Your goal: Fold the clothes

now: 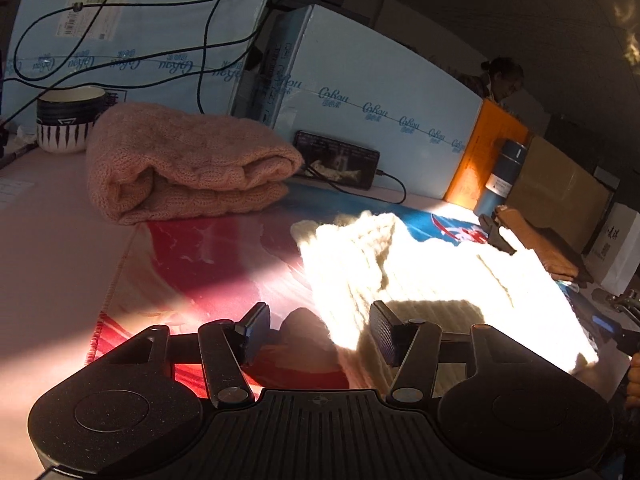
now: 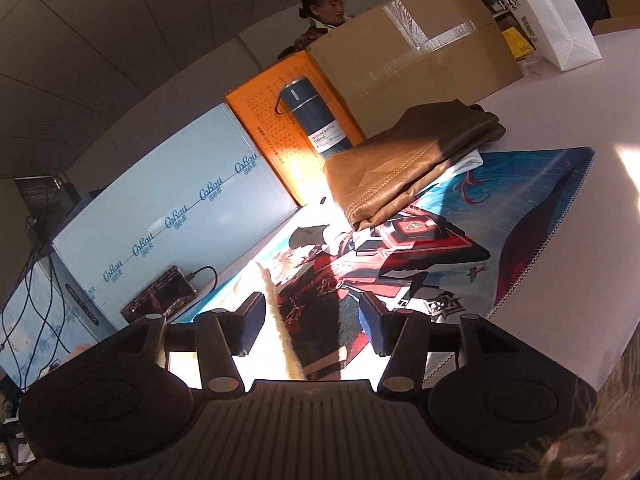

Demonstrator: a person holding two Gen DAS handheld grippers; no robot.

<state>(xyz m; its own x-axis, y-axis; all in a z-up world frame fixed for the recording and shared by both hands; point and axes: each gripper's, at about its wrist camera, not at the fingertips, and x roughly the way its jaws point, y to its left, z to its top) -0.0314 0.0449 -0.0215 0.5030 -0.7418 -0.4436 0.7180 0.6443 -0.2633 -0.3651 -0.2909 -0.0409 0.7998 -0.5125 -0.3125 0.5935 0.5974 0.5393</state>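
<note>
A cream knit sweater (image 1: 420, 276) lies in bright sun on the printed mat (image 1: 208, 264). My left gripper (image 1: 320, 332) is open low over its near left edge: the right finger stands over the knit, the left finger over bare mat. In the right wrist view a strip of the cream sweater's edge (image 2: 280, 320) runs up between the fingers of my right gripper (image 2: 314, 328), which is open, with the strip nearer the left finger. A folded pink knit (image 1: 180, 160) rests at the mat's far left.
A folded brown leather garment (image 2: 404, 160) lies at the mat's far end, beside a blue vacuum bottle (image 2: 316, 120). Pale blue boxes (image 1: 380, 92), an orange box (image 2: 268, 120) and a cardboard box (image 2: 420, 40) wall the back. A phone (image 1: 340, 158) with cable, a patterned cup (image 1: 66, 120) and a person (image 2: 324, 4) beyond.
</note>
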